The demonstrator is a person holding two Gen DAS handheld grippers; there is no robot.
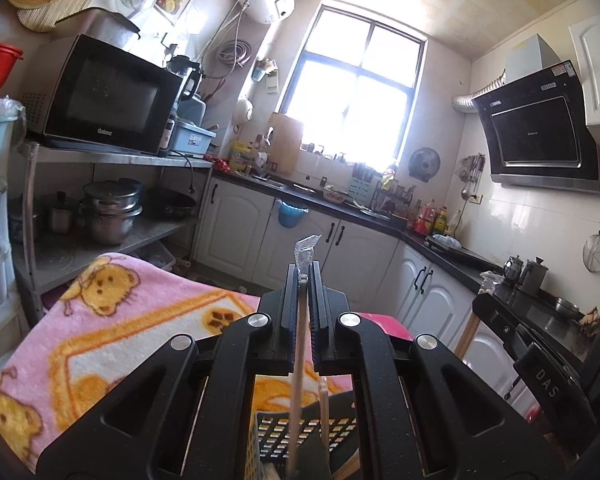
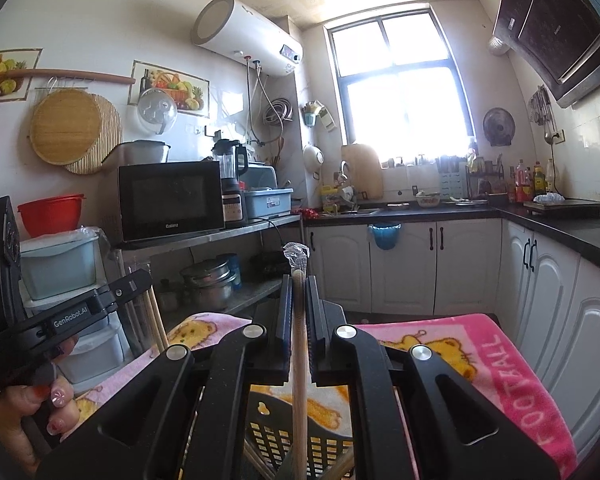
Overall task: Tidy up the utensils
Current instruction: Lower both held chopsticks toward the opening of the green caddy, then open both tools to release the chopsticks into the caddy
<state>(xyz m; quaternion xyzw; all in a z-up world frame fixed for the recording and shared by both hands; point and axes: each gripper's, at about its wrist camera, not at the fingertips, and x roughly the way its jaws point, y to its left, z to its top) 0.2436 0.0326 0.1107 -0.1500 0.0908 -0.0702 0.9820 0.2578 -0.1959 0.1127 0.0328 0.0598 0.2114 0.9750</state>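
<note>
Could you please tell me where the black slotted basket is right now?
In both wrist views the black basket sits low at the bottom centre, on the pink blanket, directly below the chopsticks clamped in each gripper.

A dark-framed window (image 1: 354,96) floods the white-tiled kitchen with glare. White arched-door cabinets (image 2: 404,264) under a black countertop (image 2: 420,211) wrap the corner. A black microwave (image 1: 108,98) sits on a steel shelf rack (image 1: 120,156).

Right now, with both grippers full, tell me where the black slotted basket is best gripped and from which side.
Best guess: take the black slotted basket by its top rim, coming from above. The rim is the one thin edge two fingers could pinch, and it faces up on the pink blanket. The chopsticks standing in it crowd the middle, so grip at a free stretch of rim.
</note>
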